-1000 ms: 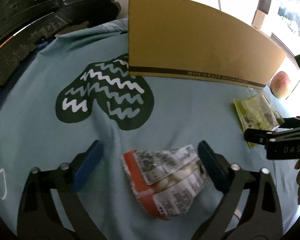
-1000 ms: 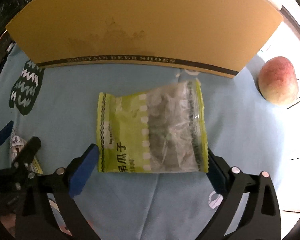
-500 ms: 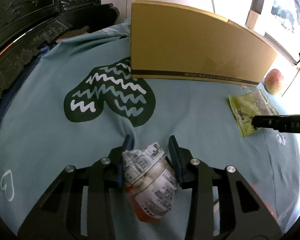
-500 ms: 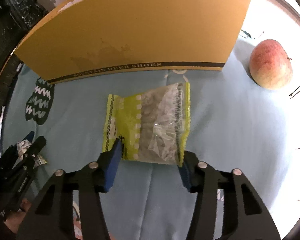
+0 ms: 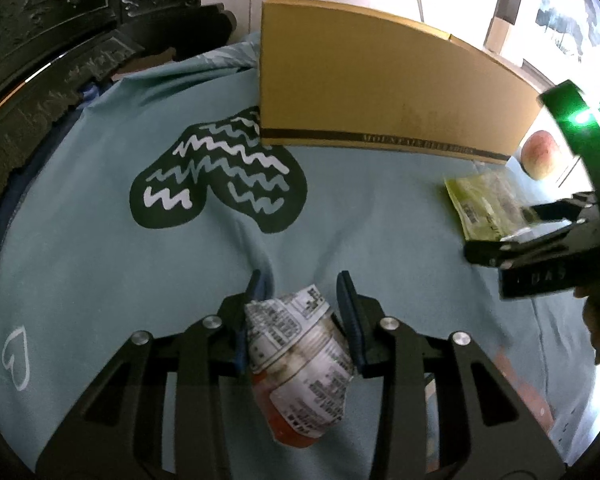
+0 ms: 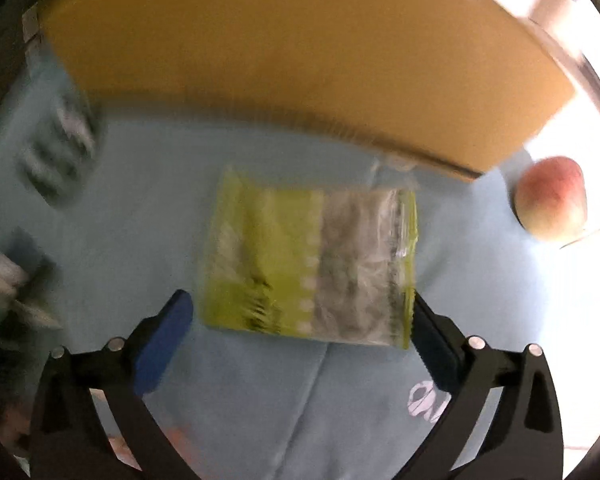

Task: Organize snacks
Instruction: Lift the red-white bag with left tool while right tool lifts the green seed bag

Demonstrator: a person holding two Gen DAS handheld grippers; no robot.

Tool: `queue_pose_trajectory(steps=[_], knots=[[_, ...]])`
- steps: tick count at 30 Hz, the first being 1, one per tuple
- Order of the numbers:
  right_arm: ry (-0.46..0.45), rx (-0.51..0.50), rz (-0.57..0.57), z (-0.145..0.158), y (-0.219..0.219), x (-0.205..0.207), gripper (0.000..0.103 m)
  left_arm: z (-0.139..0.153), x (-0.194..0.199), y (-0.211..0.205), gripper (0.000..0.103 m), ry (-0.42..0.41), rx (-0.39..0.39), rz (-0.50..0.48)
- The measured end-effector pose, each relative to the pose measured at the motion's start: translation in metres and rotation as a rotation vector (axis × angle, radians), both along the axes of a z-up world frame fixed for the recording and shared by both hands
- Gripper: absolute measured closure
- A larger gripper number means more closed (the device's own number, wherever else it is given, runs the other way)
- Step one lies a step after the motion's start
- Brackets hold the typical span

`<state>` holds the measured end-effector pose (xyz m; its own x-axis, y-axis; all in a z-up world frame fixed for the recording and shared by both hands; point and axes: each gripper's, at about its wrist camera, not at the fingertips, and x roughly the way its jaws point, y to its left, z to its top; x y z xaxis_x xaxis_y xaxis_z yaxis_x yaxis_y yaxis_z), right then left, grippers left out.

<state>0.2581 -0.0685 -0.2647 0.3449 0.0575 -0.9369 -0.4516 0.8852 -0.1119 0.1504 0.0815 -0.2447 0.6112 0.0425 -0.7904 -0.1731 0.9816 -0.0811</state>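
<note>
On my far left, dark carved furniture (image 5: 52, 20) edges the surface, which is covered by a light blue cloth (image 5: 100, 280) printed with a dark green wavy-line patch (image 5: 220, 176) and a small white heart outline (image 5: 17, 354). Moving right, my left hand-held gripper (image 5: 300, 312) is clamped on a crumpled snack pack (image 5: 300, 364), white printed label over an orange bottom; both blue pads press its upper part and the pack hangs tilted between the black arms. I can't tell whether its bottom touches the cloth.

Behind it stands a yellow-brown cardboard box (image 5: 380, 80) with a dark printed stripe along its base, sitting on the cloth and covering the corner of the wavy patch.

Further right, the green seed packet (image 6: 312, 260), half yellow-green print and half clear window, lies flat on the cloth just in front of the box. My right hand-held gripper (image 6: 300, 332) has just been opening, and its 2 jaws now stand wide. The left blue pad (image 6: 162, 344) is clear of the packet's left edge, the right pad sits just beside the right edge, and the packet's near part lies between them, not squeezed. This view is blurred.

Far right, a red-and-green apple (image 6: 550, 200) rests on the cloth beside the box's right end, apart from the packet.
</note>
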Motion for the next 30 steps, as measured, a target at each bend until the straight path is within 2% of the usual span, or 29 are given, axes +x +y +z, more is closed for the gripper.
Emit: queue_pose_trajectory(steps=[2, 3, 6, 8, 9, 12, 14, 18, 20, 21, 26, 28, 30], knots=[[0.064, 0.068, -0.021, -0.008, -0.008, 0.007, 0.001, 0.000, 0.000, 0.001, 0.065, 0.002, 0.003, -0.005], [0.067, 0.058, 0.013, -0.008, -0.005, 0.006, 0.004, -0.001, -0.001, 0.002, 0.065, 0.002, 0.002, -0.004], [0.076, 0.056, 0.090, -0.005, -0.003, -0.001, 0.021, -0.003, -0.001, 0.003, 0.064, 0.004, -0.001, 0.003], [0.077, 0.054, 0.103, -0.004, -0.016, -0.013, 0.021, -0.003, 0.001, 0.002, 0.064, 0.001, -0.004, 0.008], [0.082, 0.064, 0.072, -0.005, -0.024, -0.016, 0.021, -0.002, 0.001, 0.003, 0.064, -0.002, -0.007, 0.009], [0.116, 0.165, -0.119, -0.010, -0.058, -0.026, 0.021, -0.001, 0.002, 0.003, 0.064, -0.013, -0.006, 0.004], [0.117, 0.196, -0.156, -0.010, -0.067, -0.034, 0.021, -0.002, 0.003, 0.003, 0.064, -0.016, -0.007, 0.008], [0.091, 0.254, -0.120, -0.007, -0.067, -0.050, 0.021, 0.001, 0.007, 0.001, 0.064, -0.021, -0.010, 0.005], [0.082, 0.270, -0.117, 0.012, -0.081, -0.053, 0.021, 0.006, 0.007, -0.002, 0.065, -0.036, -0.004, -0.016], [0.080, 0.279, -0.123, 0.009, -0.079, -0.052, 0.021, 0.009, 0.007, -0.003, 0.065, -0.044, 0.000, -0.026], [0.090, 0.276, -0.144, 0.002, -0.087, -0.050, 0.021, 0.015, 0.006, -0.009, 0.066, -0.055, 0.001, -0.047], [0.088, 0.269, -0.129, -0.001, -0.076, -0.051, 0.021, 0.015, 0.005, -0.010, 0.066, -0.055, 0.000, -0.051], [0.085, 0.261, -0.115, 0.014, -0.087, -0.055, 0.021, 0.015, 0.003, -0.010, 0.066, -0.053, -0.001, -0.055]])
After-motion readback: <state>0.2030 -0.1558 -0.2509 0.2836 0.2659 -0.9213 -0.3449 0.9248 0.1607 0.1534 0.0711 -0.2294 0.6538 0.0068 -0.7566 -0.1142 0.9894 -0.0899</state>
